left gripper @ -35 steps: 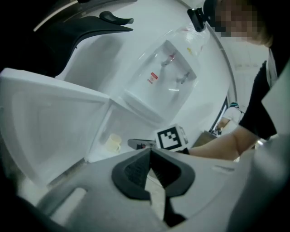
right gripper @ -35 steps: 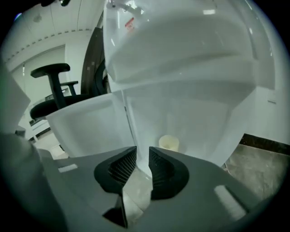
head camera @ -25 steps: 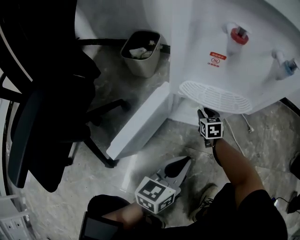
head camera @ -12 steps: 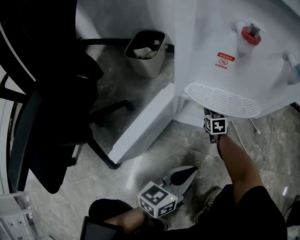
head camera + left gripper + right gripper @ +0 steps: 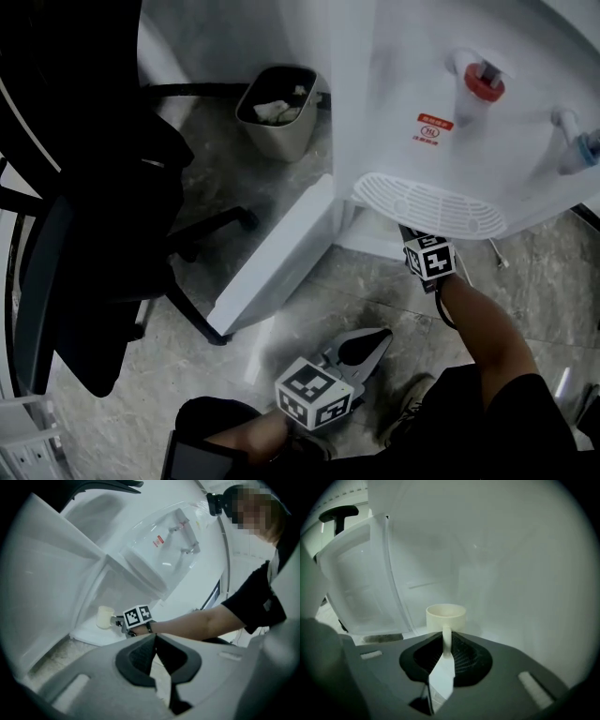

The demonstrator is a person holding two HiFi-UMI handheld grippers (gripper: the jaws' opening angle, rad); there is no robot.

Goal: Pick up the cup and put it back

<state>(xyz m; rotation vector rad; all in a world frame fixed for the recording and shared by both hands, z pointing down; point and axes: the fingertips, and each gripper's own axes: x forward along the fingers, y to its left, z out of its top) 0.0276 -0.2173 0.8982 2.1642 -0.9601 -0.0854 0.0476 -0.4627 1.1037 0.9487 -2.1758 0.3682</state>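
A pale cream cup with a thin loop handle stands upright on the floor of the open lower compartment of a white plastic water dispenser, toward that floor's left edge in the left gripper view; the white door is swung wide; the right gripper reaches in, its jaws just closed further and clenched on the cup's handle; the left gripper hangs over the grey stone floor, jaws together, empty.

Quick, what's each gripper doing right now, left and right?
Left gripper: closed, holding nothing.
Right gripper: jaws have just been closing, now gripping the cup by its handle.
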